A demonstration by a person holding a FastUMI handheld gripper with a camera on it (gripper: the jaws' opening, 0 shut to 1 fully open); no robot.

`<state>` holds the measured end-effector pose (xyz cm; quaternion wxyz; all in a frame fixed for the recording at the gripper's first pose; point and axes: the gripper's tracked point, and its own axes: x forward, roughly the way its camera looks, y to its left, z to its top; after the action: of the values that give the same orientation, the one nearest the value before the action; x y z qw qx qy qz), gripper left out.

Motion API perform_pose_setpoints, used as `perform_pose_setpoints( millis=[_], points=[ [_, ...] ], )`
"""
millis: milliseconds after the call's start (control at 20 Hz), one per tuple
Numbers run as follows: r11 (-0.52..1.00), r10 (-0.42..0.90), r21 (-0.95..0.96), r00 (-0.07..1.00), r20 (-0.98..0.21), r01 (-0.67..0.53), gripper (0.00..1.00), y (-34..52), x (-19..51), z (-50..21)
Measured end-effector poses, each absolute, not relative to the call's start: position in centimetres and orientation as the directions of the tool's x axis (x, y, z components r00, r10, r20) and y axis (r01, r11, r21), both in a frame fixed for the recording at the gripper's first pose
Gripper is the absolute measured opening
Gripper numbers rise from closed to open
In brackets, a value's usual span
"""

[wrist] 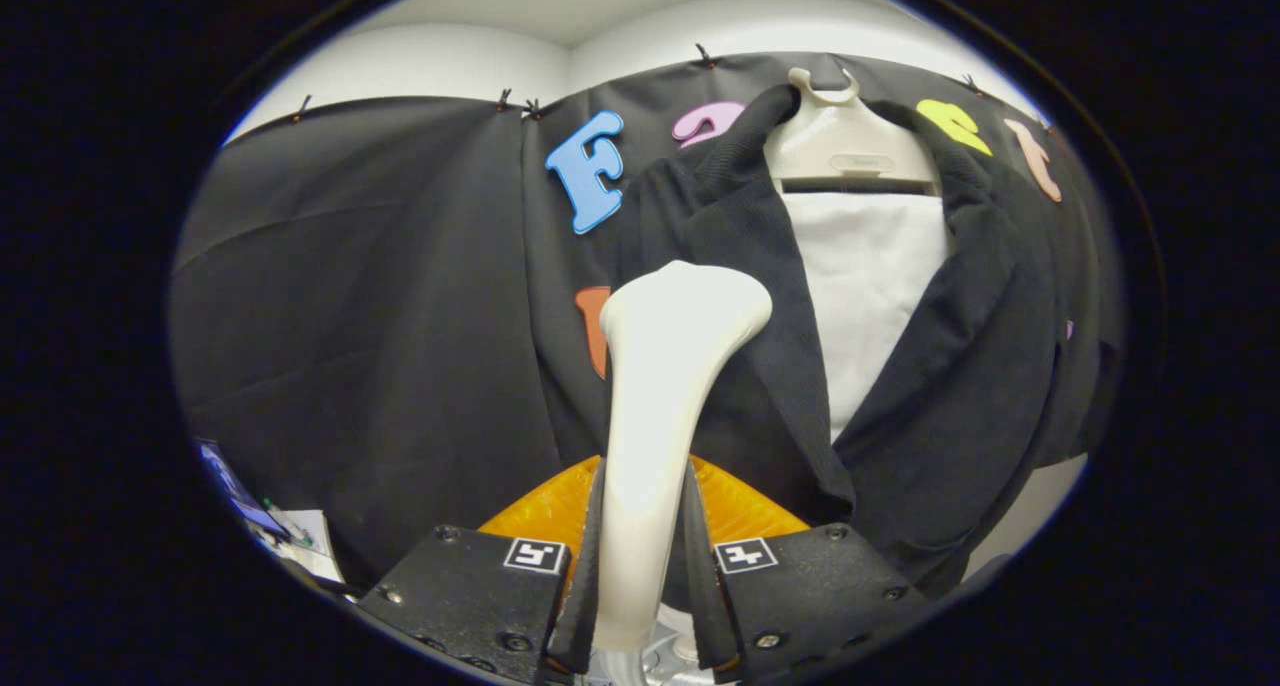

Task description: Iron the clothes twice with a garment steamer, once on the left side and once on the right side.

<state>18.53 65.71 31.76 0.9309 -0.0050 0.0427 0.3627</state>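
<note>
A white garment steamer (pixel 660 396) stands upright between my fingers, its wide head pointing up toward the clothes. My gripper (pixel 640 556) is shut on the steamer's handle, both fingers pressing its sides. Beyond it hangs a black jacket (pixel 950 386) on a cream hanger (pixel 840 136), open at the front, with a white panel (pixel 865 286) showing inside. The steamer's head sits at the jacket's left front panel (pixel 730 226), at about chest height; I cannot tell whether it touches the cloth.
Black cloth (pixel 360 306) covers the booth's wall behind and to the left of the jacket. An orange ribbed thing (pixel 545 511) lies low behind my fingers. Some papers and a small dark item (pixel 270 521) lie at the lower left. A pale wall (pixel 1030 506) shows under the jacket's right hem.
</note>
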Motion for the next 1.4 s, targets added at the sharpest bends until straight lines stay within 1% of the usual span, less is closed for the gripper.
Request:
perform_pose_setpoints(
  millis=[700,1400],
  points=[
    [0.756,0.646,0.044,0.736,-0.202,-0.653,0.41,63.1,18.5,24.3],
    [0.768,0.619,0.073,0.707,-0.343,-0.637,0.41,60.6,18.5,15.8]
  ],
)
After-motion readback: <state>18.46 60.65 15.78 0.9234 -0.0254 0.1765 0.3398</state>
